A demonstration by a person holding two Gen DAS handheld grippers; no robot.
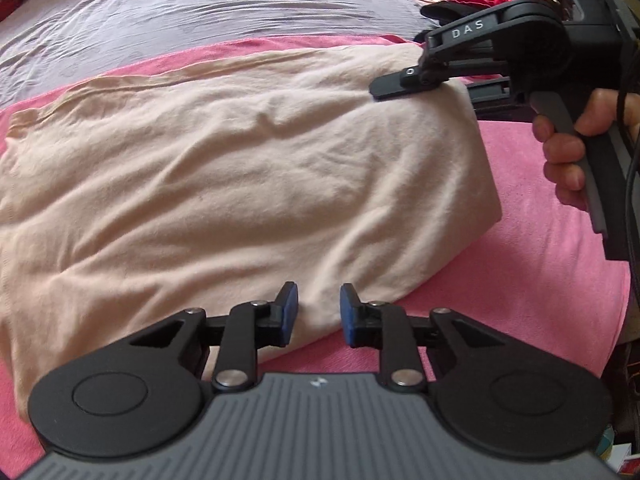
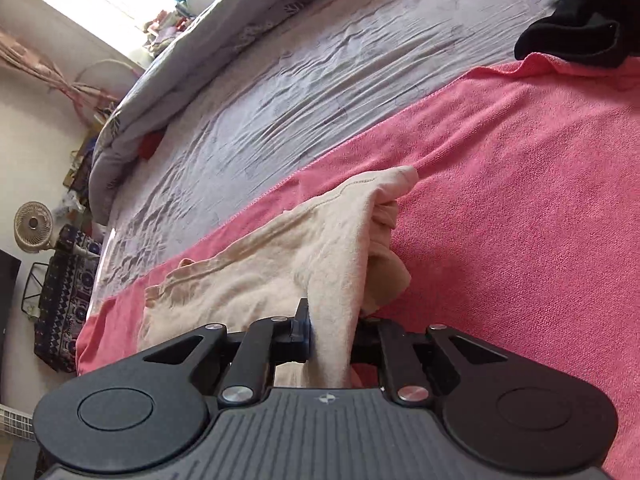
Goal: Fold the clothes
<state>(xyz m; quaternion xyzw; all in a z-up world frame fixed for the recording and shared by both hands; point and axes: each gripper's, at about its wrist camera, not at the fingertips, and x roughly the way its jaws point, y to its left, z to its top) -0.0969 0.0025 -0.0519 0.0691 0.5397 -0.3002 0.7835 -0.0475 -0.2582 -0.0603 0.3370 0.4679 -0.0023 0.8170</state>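
A pale peach cotton garment (image 1: 224, 168) lies partly folded on a pink terry towel (image 1: 540, 300) spread over a bed with a wrinkled lilac sheet (image 1: 200, 20). The left gripper (image 1: 319, 314) hovers at the garment's near edge, its blue-padded fingers (image 1: 289, 308) parted and holding nothing. The right gripper (image 2: 332, 332), gripped by a person's hand (image 1: 568, 148), has its fingers clenched on a gathered fold at the garment's far right corner. Black clothing (image 2: 576, 20) lies beyond the towel.

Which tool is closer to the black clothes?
Right. The right tool grips the peach garment at its far corner near the black clothes; the left tool hovers at the near edge.
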